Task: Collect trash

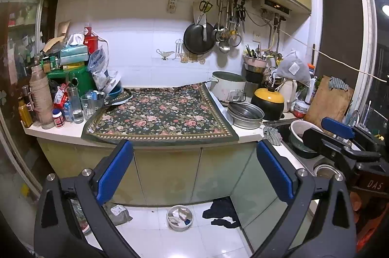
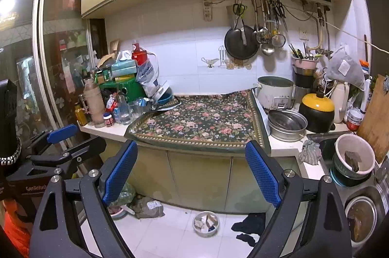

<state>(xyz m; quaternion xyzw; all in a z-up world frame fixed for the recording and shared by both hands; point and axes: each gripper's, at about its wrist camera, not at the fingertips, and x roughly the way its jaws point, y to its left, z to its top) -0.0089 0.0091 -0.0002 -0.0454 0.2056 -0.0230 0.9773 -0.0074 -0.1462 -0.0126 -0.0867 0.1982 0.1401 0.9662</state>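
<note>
Left wrist view: left tool [image 1: 194,170] wide open, empty, held level before the desk [image 1: 248,134]. Trash down on the floor: metal bowl of scraps [image 1: 180,217], crumpled packet [image 1: 118,211], dark rag [image 1: 222,211].

Right wrist view: right tool [image 2: 192,170] spread wide, nothing held. Same bowl [image 2: 206,224] low centre. Best to tip down, approach from above, straddle one piece before closing.
</note>
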